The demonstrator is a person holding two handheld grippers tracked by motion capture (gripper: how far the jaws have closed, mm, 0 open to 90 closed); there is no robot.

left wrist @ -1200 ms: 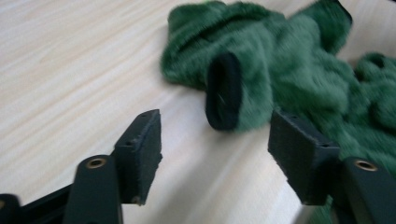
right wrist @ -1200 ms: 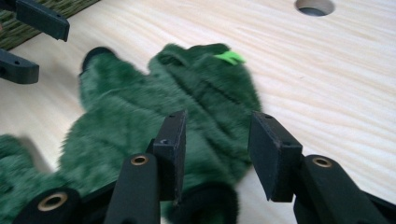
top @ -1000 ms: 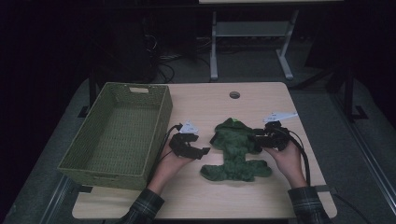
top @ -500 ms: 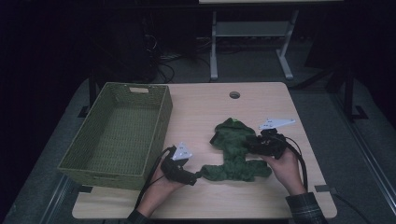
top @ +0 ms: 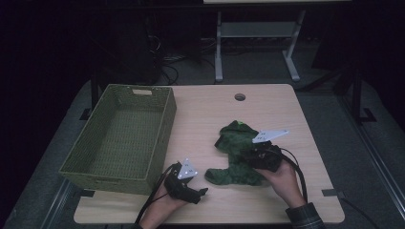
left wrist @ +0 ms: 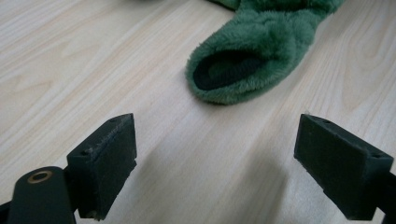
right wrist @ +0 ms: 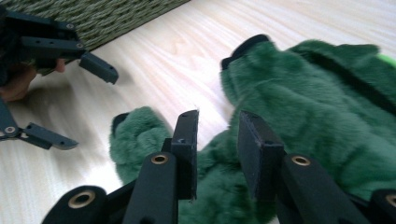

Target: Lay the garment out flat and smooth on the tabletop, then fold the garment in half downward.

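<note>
Left tongs (left wrist: 215, 163) gape before the green fleece garment (left wrist: 261, 46); right tongs (right wrist: 217, 154) half-closed over it, ungripped.

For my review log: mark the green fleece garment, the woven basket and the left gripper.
green fleece garment (top: 237, 143), high view, middle of its body
woven basket (top: 168, 121), high view, right wall
left gripper (left wrist: 212, 158), left gripper view, midway between its open fingertips
</note>
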